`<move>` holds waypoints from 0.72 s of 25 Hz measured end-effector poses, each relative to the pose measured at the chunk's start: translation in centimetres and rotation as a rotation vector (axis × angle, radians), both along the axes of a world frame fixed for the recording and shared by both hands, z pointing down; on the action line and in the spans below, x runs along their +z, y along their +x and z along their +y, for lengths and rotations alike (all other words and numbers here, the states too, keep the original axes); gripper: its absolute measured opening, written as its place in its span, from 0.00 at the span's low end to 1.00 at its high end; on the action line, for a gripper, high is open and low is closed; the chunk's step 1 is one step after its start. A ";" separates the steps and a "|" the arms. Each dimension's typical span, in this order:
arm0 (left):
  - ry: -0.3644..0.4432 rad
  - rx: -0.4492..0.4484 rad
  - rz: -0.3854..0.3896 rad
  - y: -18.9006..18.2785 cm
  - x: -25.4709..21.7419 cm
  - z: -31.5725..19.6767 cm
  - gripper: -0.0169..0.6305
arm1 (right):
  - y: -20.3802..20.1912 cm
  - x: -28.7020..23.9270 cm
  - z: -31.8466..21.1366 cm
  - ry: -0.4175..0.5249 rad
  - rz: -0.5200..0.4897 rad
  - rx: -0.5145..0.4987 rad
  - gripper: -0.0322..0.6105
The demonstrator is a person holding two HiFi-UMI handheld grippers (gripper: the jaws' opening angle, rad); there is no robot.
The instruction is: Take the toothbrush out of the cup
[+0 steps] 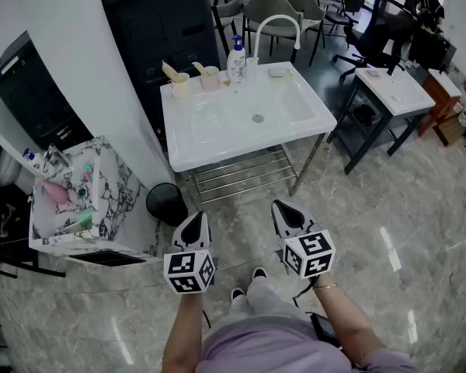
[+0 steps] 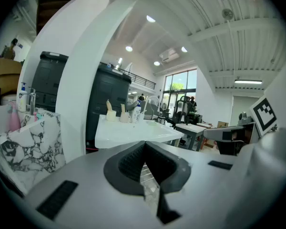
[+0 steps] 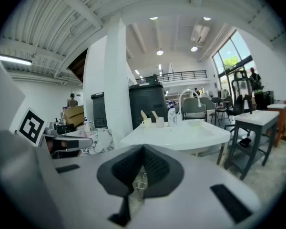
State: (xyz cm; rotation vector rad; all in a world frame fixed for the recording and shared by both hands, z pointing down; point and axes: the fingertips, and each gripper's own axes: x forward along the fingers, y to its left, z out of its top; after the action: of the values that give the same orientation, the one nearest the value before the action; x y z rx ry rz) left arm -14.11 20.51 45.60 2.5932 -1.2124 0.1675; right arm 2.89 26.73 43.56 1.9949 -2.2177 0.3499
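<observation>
Nearest me, both claws hang well short of the sink (image 1: 217,142): left gripper (image 1: 194,217) clenched on nothing, right gripper (image 1: 283,207) likewise clenched and empty. At the sink's far left corner stand two cups, left cup (image 1: 180,86) and right cup (image 1: 210,78). What appears to be the toothbrush (image 1: 170,71) stands in the left cup; too small to confirm.

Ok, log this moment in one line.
stage: not begun | left hand-held gripper: shut, empty | right hand-held gripper: shut, empty | toothbrushes: in two cups on sink
</observation>
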 end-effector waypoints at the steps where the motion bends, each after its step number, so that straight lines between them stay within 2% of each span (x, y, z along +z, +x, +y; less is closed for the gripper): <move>1: -0.005 0.000 -0.004 0.2 0.1 0.0 0.03 | 0.2 0.0 0.0 -0.002 -0.001 0.001 0.05; 6: -0.030 0.003 -0.021 1.7 0.9 -0.2 0.03 | 1.4 0.6 -0.2 -0.010 -0.021 0.017 0.05; 12: 0.005 -0.012 -0.033 4.0 -0.1 -3.1 0.03 | 3.9 -0.8 -3.7 0.049 -0.025 0.006 0.06; 18: 0.033 -0.038 -0.042 6.4 -1.3 -5.5 0.03 | 6.3 -1.9 -6.7 0.071 -0.023 -0.039 0.16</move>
State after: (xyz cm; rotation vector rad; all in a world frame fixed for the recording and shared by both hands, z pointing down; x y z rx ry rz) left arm -7.71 14.96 44.30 2.6053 -1.2883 0.1965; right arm 9.23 20.04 41.67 1.9887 -2.3109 0.2952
